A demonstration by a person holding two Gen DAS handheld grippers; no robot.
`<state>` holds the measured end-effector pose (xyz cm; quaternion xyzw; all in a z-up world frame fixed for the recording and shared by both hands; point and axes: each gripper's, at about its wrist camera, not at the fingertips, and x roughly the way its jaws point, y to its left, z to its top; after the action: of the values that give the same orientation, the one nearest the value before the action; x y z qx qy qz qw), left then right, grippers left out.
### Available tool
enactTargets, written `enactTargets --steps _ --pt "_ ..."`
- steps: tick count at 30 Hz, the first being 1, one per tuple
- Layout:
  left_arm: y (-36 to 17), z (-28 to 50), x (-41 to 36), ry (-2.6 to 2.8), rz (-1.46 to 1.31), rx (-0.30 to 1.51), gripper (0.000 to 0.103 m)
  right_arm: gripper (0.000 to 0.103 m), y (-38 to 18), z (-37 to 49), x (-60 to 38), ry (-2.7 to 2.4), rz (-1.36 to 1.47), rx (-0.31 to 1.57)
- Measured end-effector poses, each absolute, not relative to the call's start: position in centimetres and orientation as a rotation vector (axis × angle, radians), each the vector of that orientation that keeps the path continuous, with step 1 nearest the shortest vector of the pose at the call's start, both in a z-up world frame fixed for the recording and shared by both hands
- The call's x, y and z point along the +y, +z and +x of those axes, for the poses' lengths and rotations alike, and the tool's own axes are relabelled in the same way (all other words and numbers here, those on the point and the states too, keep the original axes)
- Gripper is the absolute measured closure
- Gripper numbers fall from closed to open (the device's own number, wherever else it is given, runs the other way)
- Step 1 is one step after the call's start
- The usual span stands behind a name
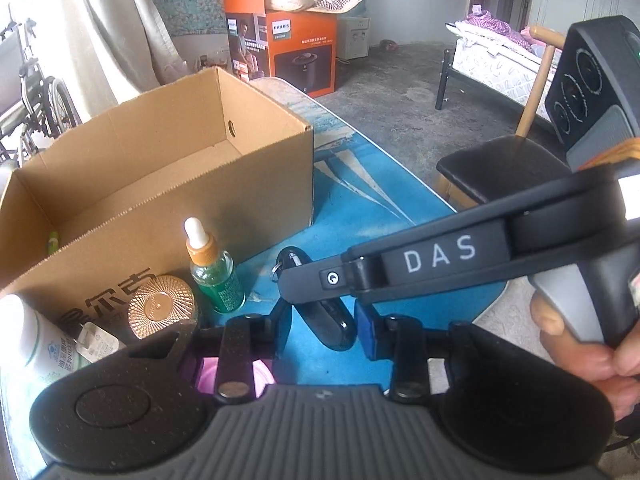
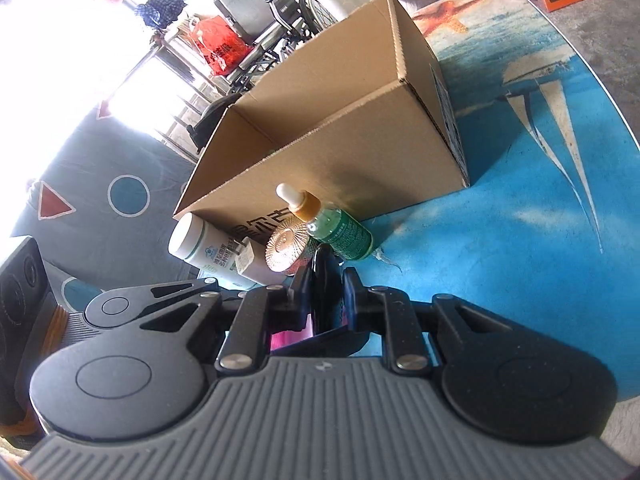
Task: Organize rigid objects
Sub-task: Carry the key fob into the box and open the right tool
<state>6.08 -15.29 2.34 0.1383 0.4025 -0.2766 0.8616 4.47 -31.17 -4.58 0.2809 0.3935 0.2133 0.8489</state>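
Black key fob (image 1: 334,326) sits clamped in both claws at once, over the blue table (image 1: 384,216) near the cardboard box (image 1: 168,168) — left gripper (image 1: 324,330) narrowed on its body, right gripper (image 2: 326,296) nearly closed on its thin edge. Probable reason: a steadied two-handed carry toward the box. Dropper bottle (image 1: 214,276), gold lid (image 1: 162,306), white canister (image 1: 36,344) wait against the box wall. Fob's far end hides behind the right finger — key ring barely legible; box contents mostly unseen.
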Motion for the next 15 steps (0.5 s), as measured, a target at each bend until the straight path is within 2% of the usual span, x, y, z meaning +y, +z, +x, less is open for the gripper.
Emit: enactTargets --steps 9,15 --pt "10.0 7.1 -10.9 -0.466 0.255 0.657 0.067 0.087 4.5 7.4 -27.5 0.589 0.455 0.662" --pt "11.6 13.1 -6.4 -0.386 0.163 0.731 0.067 0.087 7.1 15.8 -23.0 0.696 0.435 0.756"
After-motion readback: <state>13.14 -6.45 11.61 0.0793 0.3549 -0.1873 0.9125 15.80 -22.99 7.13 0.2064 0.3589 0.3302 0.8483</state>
